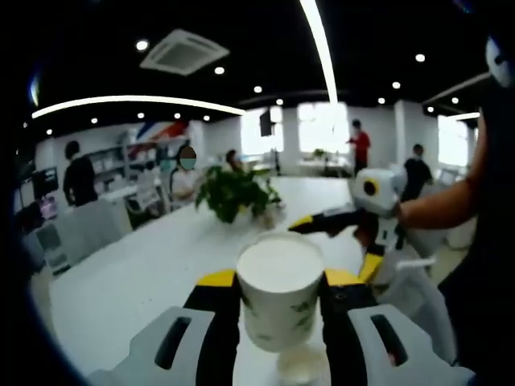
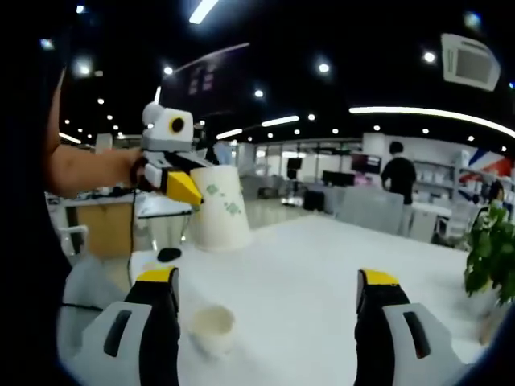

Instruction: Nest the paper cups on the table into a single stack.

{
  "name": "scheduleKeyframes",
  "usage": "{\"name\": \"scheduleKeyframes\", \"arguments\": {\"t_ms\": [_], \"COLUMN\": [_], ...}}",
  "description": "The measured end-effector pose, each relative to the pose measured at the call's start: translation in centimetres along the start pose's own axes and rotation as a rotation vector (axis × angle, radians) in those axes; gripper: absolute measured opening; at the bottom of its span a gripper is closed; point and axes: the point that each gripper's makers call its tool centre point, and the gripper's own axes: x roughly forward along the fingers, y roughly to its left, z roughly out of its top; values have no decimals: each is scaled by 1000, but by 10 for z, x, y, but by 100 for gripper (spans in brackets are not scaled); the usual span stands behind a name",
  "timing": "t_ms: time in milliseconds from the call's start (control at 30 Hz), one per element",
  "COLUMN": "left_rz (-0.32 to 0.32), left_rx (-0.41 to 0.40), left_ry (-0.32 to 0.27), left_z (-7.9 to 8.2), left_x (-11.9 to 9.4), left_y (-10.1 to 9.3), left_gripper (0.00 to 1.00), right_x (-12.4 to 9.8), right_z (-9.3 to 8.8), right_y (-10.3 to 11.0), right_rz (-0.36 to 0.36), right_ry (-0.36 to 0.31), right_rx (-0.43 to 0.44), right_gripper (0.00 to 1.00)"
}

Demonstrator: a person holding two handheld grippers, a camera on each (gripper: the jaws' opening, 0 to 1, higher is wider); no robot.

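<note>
My left gripper [image 1: 280, 283] is shut on a white paper cup [image 1: 280, 293] with a green leaf print and holds it above the white table [image 1: 137, 273]. A second, smaller-looking white cup [image 1: 302, 367] stands on the table just below it. In the right gripper view the left gripper [image 2: 187, 190] holds the printed cup [image 2: 220, 211] in the air at the upper left. The lone cup [image 2: 213, 328] stands near my right gripper's [image 2: 267, 281] left jaw. Its jaws are wide apart with nothing between them. The right gripper [image 1: 338, 244] also shows from the right, open.
A potted green plant [image 1: 236, 193] stands mid-table, and it appears again at the right edge as the plant [image 2: 491, 249]. A small black object [image 2: 169, 255] lies near the table's edge. Chairs, desks and several people fill the office behind.
</note>
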Motion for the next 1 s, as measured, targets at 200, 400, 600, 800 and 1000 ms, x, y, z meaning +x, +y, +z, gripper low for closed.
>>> {"name": "scheduleKeyframes", "arguments": {"t_ms": [200, 400, 600, 800, 1000], "left_rz": [-6, 5, -6, -18, -66], "left_rx": [-18, -39, -65, -111, -121], "left_ry": [-14, -82, -163, -224, -227], "left_z": [-9, 0, 15, 21, 18], "left_x": [-7, -13, -17, -18, -18], "left_y": [-10, -11, -14, -16, -24], "left_gripper": [37, 37, 37, 37, 37], "right_x": [4, 15, 22, 20, 15], "right_z": [23, 22, 19, 30, 33], "right_y": [33, 51, 63, 77, 78], "right_rz": [149, 218, 243, 323, 356], "right_ry": [-18, -11, -2, -31, -39], "right_rx": [46, 89, 103, 174, 233], "right_gripper": [64, 65, 60, 44, 31]}}
